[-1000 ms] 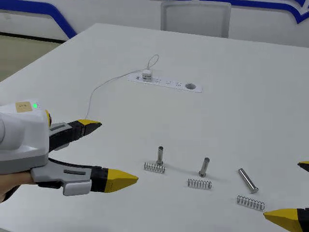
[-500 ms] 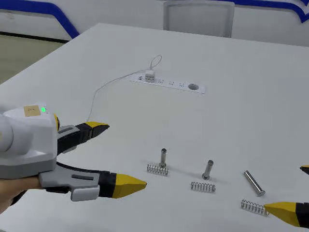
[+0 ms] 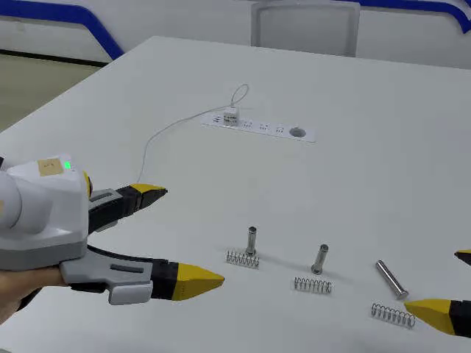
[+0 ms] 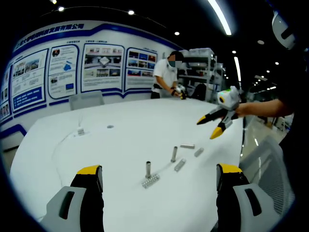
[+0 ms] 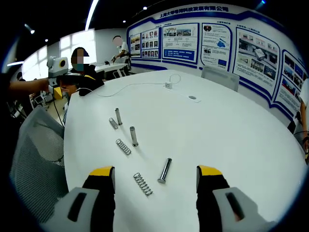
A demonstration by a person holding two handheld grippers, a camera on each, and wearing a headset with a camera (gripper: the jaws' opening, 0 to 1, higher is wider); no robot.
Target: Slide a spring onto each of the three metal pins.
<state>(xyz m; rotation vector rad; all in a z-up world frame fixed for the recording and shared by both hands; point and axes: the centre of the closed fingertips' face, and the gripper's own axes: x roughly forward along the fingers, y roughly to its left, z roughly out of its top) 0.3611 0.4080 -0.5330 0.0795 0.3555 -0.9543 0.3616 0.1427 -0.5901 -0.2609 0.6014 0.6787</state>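
Three metal pins and three springs sit in a loose row on the near part of the white table (image 3: 368, 110), none of them joined yet. The left pin (image 3: 252, 240) and the middle pin (image 3: 320, 258) stand on end, while the right pin (image 3: 391, 279) lies flat. One spring lies just in front of each: the left spring (image 3: 242, 259), the middle spring (image 3: 313, 284) and the right spring (image 3: 392, 315), all on their sides. The right gripper (image 3: 433, 279) hangs near the flat pin and its spring with its jaws spread wide and nothing between them. The left gripper (image 3: 184, 235) waits well to the left of the row, equally open and empty. The step looks like the reach for a first spring, probably the right one. It would go best pinched lightly near one end, so the coils don't crush and the far end stays open. The spring's axis should line up with the pin before it is pushed on. The flat pin likely needs the other gripper to steady it or stand it up; an upright pin could tip if nudged sideways, so a straight descent is safer. Farther back lie one power strip (image 3: 259, 127) with one thin cable (image 3: 158, 140), and one chair (image 3: 305, 26) beyond the table edge.
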